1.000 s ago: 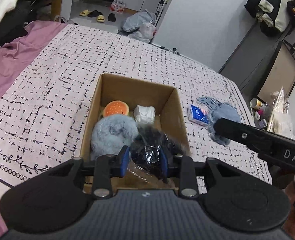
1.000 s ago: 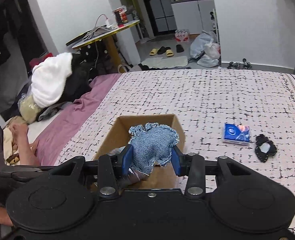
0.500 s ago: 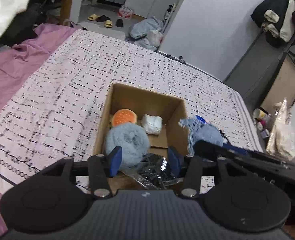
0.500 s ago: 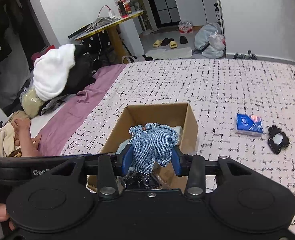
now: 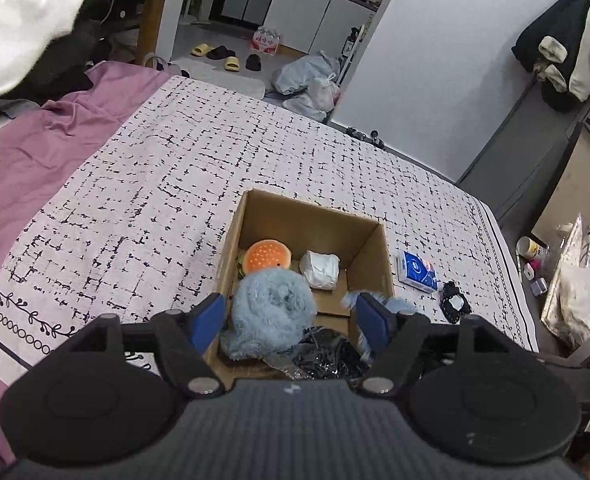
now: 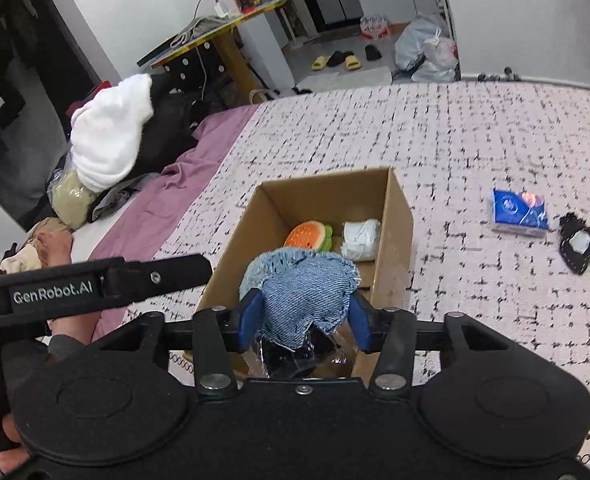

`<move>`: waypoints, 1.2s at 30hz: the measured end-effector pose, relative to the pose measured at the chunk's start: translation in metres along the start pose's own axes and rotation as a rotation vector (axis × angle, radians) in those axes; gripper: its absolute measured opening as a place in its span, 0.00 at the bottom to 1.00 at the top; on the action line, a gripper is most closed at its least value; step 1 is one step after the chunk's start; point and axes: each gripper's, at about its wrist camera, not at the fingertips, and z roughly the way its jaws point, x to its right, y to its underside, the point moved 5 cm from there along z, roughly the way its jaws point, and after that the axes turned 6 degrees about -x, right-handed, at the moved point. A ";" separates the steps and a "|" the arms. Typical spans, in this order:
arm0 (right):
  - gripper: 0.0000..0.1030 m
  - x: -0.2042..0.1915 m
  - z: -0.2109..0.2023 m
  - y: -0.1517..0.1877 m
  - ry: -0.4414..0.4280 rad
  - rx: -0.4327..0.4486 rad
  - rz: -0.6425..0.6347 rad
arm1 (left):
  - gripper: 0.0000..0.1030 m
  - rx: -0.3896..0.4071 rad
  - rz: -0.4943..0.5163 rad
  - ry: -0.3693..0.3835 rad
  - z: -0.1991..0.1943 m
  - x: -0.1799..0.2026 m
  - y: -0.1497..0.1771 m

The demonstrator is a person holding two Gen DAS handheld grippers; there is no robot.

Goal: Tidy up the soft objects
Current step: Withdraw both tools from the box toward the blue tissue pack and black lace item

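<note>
Your left claw (image 5: 291,316) has just been opening, released above the box (image 5: 369,240); your right claw (image 6: 303,316), jaws just easing apart, brackets the denim pouch (image 6: 307,296).

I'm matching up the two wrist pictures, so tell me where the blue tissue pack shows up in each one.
Left wrist: blue tissue pack lies on the bedspread right of the cardboard box, right of centre.
Right wrist: tissue pack lies at right, further from the box.
Shared landmark: the black pouch beside it.

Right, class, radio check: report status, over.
Left gripper open, jaws just opened, empty. Right gripper just opening, denim piece between jaws, above cardboard box. Nothing blocking the box.
</note>
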 end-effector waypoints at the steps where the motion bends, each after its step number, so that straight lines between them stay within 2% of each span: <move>1: 0.53 0.001 0.000 0.001 -0.001 -0.008 0.000 | 0.73 0.004 0.002 -0.005 0.000 0.001 0.000; 3: 0.59 0.004 -0.003 0.002 0.007 -0.004 0.002 | 0.76 0.012 0.008 -0.005 0.000 0.003 0.000; 9: 0.68 0.028 -0.026 0.001 0.030 0.043 0.042 | 0.81 0.017 0.004 0.023 0.003 0.013 0.003; 25: 0.75 0.123 -0.065 0.013 0.085 0.106 0.157 | 0.82 -0.014 0.071 0.026 0.027 0.074 0.009; 30: 0.83 0.147 -0.075 0.014 0.090 0.143 0.181 | 0.82 -0.010 0.102 0.019 0.033 0.098 0.009; 36: 0.88 0.170 -0.080 0.015 0.092 0.160 0.209 | 0.82 -0.016 0.114 0.007 0.040 0.119 0.007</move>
